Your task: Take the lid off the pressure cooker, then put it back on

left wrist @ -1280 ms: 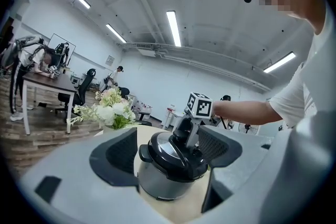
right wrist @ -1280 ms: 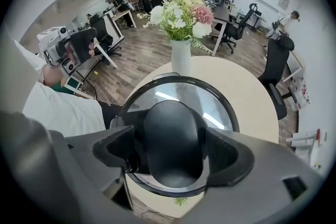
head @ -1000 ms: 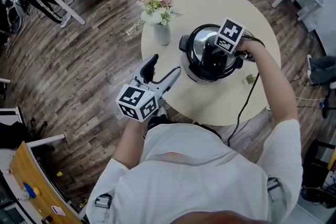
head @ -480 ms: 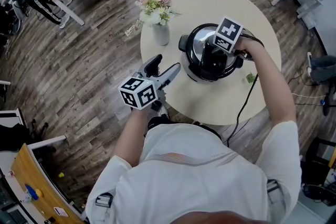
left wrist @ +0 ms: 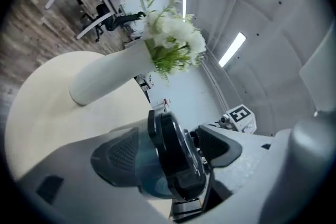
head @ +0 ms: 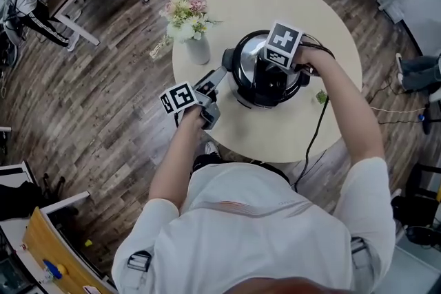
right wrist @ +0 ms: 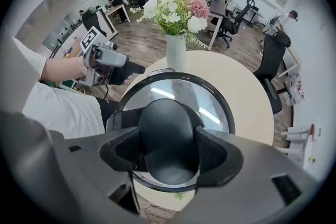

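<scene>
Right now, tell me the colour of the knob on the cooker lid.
Black. The knob shows best in the right gripper view.

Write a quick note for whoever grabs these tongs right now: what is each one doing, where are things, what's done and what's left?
Right tongs: pointing down, shut on the black knob of the lid.
Left tongs: open, level at the left side of the pressure cooker, its side handle between the pads, no grip visible.
The cooker stands on the round table, beside a vase of flowers.
Done: both tongs in place; the lid is on the cooker.
Left, as it looks: lift the lid off, then set it back on.
</scene>
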`<action>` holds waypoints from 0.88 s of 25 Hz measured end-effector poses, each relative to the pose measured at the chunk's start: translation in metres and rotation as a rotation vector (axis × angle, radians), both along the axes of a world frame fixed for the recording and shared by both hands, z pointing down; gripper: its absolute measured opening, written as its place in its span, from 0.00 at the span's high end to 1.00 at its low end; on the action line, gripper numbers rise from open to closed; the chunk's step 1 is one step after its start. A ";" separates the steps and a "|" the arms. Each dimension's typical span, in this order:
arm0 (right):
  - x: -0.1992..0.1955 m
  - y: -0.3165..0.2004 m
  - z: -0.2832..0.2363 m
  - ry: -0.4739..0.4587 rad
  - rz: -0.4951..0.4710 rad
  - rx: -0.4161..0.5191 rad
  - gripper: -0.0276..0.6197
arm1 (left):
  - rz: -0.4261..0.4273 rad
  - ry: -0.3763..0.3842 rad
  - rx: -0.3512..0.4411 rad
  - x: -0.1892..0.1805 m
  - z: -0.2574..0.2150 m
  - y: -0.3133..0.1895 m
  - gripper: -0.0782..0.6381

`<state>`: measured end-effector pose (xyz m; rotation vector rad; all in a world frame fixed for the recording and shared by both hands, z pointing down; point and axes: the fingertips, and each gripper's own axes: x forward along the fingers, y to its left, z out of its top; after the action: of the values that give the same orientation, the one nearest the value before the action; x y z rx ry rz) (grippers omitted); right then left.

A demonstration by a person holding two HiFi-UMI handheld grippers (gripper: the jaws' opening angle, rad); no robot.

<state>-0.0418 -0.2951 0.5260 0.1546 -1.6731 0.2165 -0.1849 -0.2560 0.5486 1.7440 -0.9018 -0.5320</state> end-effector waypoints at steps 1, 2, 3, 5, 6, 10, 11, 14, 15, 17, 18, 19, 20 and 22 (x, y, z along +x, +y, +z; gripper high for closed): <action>0.000 -0.001 0.000 0.004 0.000 -0.001 0.48 | -0.005 0.021 -0.026 -0.001 0.009 -0.005 0.40; 0.000 -0.001 0.001 0.006 0.000 -0.002 0.48 | -0.009 0.045 -0.049 -0.001 0.018 -0.011 0.40; 0.000 -0.002 0.001 0.007 0.000 -0.003 0.48 | -0.011 0.076 -0.069 0.000 0.025 -0.016 0.40; 0.000 -0.002 0.001 0.008 0.002 -0.003 0.48 | -0.013 0.153 -0.100 0.003 0.034 -0.025 0.40; 0.001 -0.001 0.001 0.009 0.002 -0.003 0.48 | -0.012 0.193 -0.110 0.005 0.036 -0.027 0.40; -0.001 0.001 0.001 0.016 0.000 -0.005 0.48 | 0.013 0.320 -0.112 0.012 0.038 -0.030 0.47; -0.001 0.001 0.001 0.017 0.000 -0.005 0.48 | 0.019 0.332 -0.111 0.013 0.038 -0.031 0.51; 0.000 0.001 0.000 0.014 0.000 -0.005 0.48 | 0.033 0.331 -0.110 0.018 0.037 -0.032 0.59; 0.000 0.001 -0.001 0.013 0.000 -0.005 0.48 | 0.039 0.329 -0.110 0.020 0.037 -0.032 0.61; 0.000 0.000 -0.001 0.012 0.002 -0.004 0.48 | 0.041 0.314 -0.117 0.022 0.038 -0.034 0.73; 0.000 0.000 -0.001 0.012 0.002 -0.004 0.48 | 0.039 0.307 -0.118 0.021 0.038 -0.034 0.76; 0.000 0.000 0.000 0.012 0.002 -0.003 0.48 | 0.039 0.310 -0.114 0.021 0.038 -0.035 0.77; -0.001 0.000 0.000 0.013 0.003 -0.002 0.48 | 0.040 0.319 -0.109 0.020 0.037 -0.035 0.79; -0.001 0.000 0.000 0.015 0.004 0.000 0.48 | 0.041 0.343 -0.102 0.020 0.036 -0.035 0.80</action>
<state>-0.0426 -0.2951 0.5258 0.1590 -1.6582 0.2183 -0.1644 -0.2907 0.5847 1.5167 -0.6378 -0.7195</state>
